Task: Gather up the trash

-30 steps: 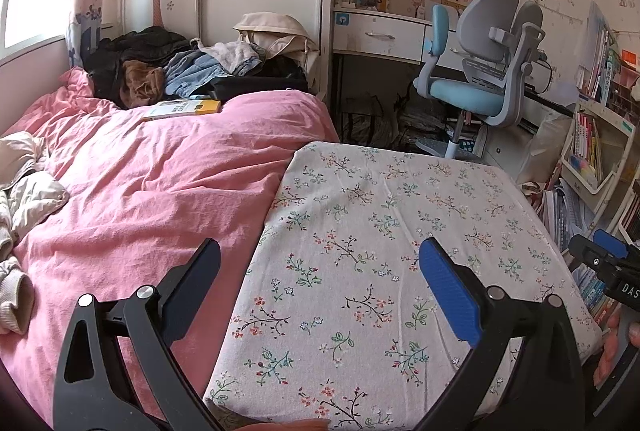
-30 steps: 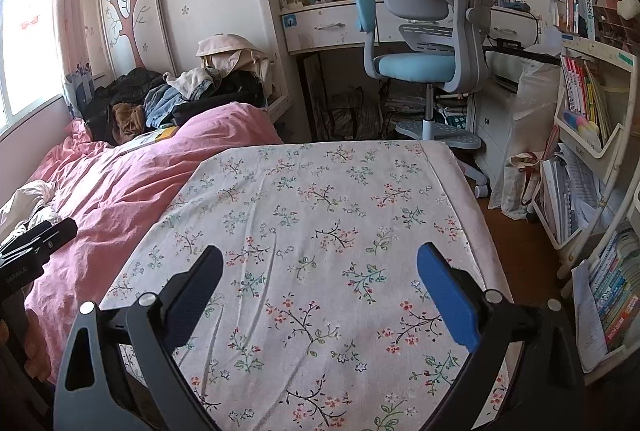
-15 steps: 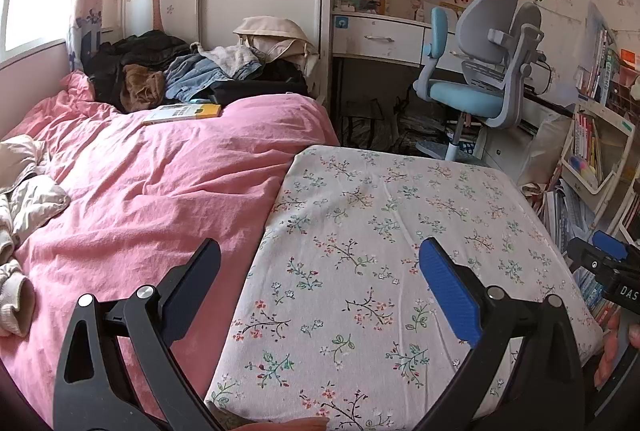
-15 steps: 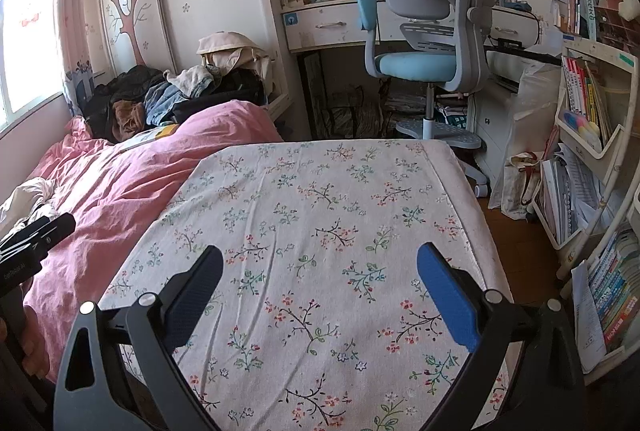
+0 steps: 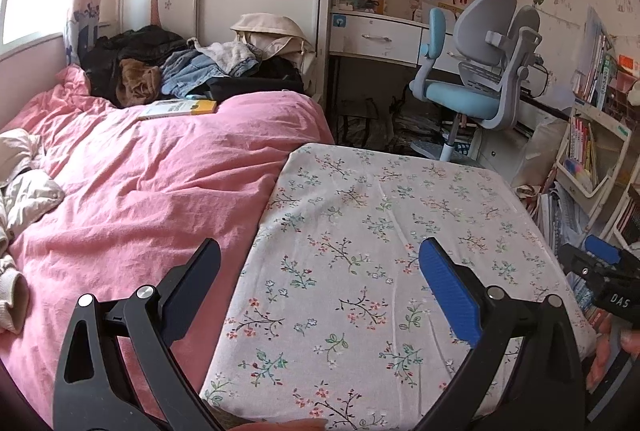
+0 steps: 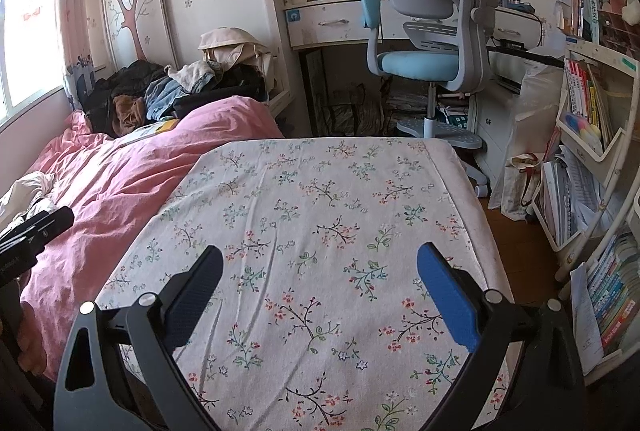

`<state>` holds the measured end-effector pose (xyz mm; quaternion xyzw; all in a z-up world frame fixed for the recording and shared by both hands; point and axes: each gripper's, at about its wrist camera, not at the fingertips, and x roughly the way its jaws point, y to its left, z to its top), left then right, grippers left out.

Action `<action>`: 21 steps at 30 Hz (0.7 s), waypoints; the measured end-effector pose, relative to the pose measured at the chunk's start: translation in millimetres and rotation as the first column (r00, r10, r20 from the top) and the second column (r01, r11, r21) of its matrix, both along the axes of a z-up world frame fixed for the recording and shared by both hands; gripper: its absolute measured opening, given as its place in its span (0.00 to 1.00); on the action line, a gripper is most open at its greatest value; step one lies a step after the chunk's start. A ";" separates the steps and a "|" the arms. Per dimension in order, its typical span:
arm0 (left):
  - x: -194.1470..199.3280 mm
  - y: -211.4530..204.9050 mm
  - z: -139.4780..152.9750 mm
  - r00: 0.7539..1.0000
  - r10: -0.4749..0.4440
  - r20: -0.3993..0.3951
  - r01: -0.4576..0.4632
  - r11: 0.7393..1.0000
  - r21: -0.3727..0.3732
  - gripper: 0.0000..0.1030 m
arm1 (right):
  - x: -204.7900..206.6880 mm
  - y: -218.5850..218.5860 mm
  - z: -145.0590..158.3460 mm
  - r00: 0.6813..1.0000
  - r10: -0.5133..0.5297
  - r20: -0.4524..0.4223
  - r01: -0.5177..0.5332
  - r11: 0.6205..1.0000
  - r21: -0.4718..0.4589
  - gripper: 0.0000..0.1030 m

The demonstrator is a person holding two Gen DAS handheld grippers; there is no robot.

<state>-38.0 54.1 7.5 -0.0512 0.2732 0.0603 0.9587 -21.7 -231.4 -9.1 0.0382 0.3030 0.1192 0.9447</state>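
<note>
floral cloth (image 6: 320, 215) | pink duvet (image 5: 152, 183) (yellow book (image 5: 178, 109) on it) | clothes pile (image 5: 168, 75) | blue-grey chair (image 6: 432, 31)

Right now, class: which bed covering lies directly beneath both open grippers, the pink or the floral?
The floral sheet; the pink duvet lies leftward.

The table (image 6: 328, 215) stands in the foreground, its left edge touching the bed (image 5: 132, 183). A book (image 5: 178, 108) lies on the bed, beyond the table, just before a clothes pile (image 5: 172, 71) at the bed's far end. Behind the table stands a chair (image 6: 432, 31), with a desk (image 6: 340, 19) behind it. Right of the table, shelves (image 6: 592, 135) hold books. A bag (image 6: 520, 183) sits on the floor between table and shelves.
</note>
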 end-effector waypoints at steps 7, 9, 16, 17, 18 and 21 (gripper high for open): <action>1.1 10.0 -6.4 1.000 -0.014 -0.012 0.012 0.994 -0.111 0.93 | 0.0 0.6 -0.2 1.000 0.003 0.001 -0.003 1.000 -0.004 0.91; -1.4 10.4 -7.9 1.000 -0.023 0.013 0.025 0.989 -0.146 0.93 | 0.4 -1.1 -0.3 1.000 0.001 0.004 -0.001 1.000 -0.004 0.91; -7.9 -11.0 -4.3 0.998 -0.037 0.052 0.038 0.999 -0.003 0.93 | 0.8 -2.7 0.3 1.000 0.000 0.006 -0.001 1.000 0.003 0.91; -6.5 -12.4 -5.3 0.998 -0.032 0.046 0.031 0.999 0.009 0.93 | 0.8 -2.8 0.5 1.000 0.002 0.007 -0.002 1.000 0.001 0.91; -4.5 -13.4 -6.2 0.999 -0.017 0.036 0.016 0.999 0.029 0.93 | 0.9 -2.0 0.9 1.000 0.002 0.007 -0.002 1.000 0.000 0.91; 2.9 -16.0 -6.8 1.000 -0.001 -0.008 0.002 0.997 0.077 0.93 | 0.8 -1.4 1.2 1.000 0.002 0.008 -0.002 1.000 0.000 0.91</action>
